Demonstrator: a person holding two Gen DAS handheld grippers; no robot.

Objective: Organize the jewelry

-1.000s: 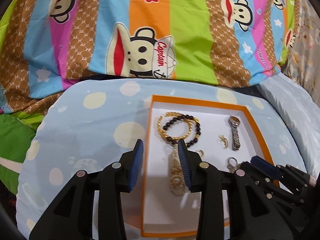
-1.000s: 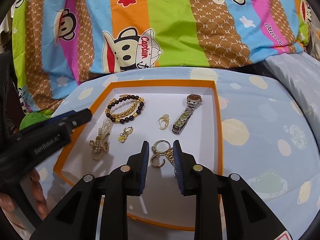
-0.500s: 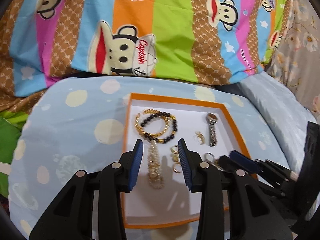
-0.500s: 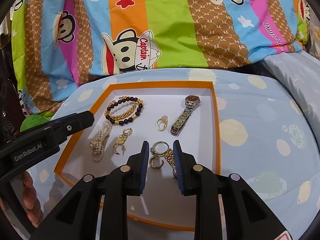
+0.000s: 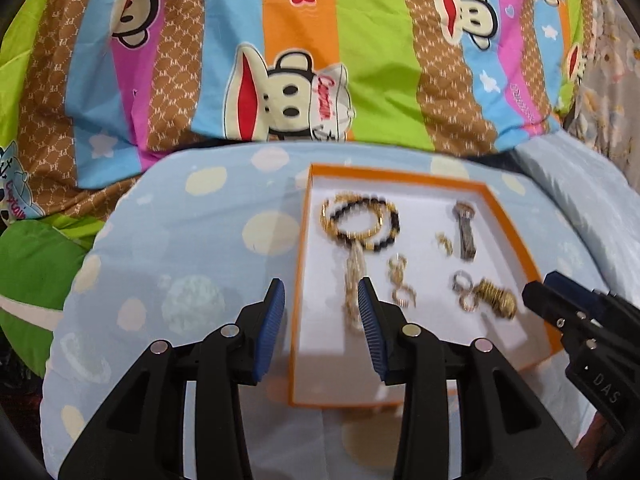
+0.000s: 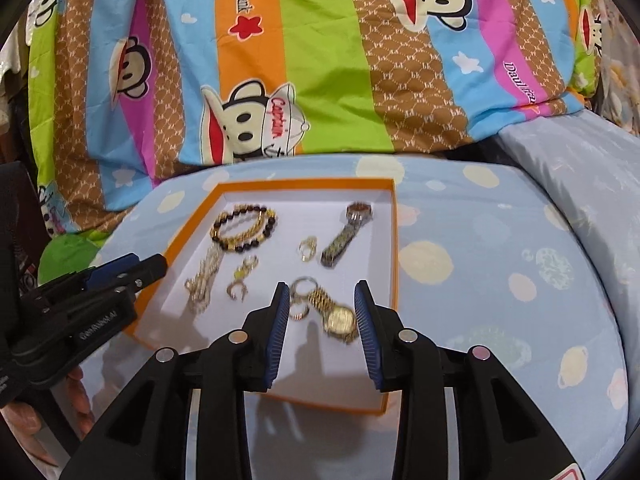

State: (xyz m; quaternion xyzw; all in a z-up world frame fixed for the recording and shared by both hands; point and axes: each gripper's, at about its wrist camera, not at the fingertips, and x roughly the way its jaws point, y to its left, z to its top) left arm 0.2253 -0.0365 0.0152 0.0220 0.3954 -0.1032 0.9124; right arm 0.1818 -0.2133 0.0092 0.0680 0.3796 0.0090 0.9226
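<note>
We judge the task approx. half done: all jewelry lies inside the orange tray (image 6: pixel 394 240) on the bed, spread out but w/o clear grouping yet. Our right gripper (image 6: pixel 321 312) has its jaws wide open, holding nothing; the gold watch (image 6: pixel 340 318) lies on the tray floor between them, near the tray's right wall. Our left gripper (image 5: pixel 321 308), jaws also open and empty, straddles the tray's left wall, beside the pearl chain (image 5: pixel 353 280). Bracelets (image 6: pixel 244 226) and silver watch (image 6: pixel 346 236) lie towards the far wall. Sorting the rings remains.
</note>
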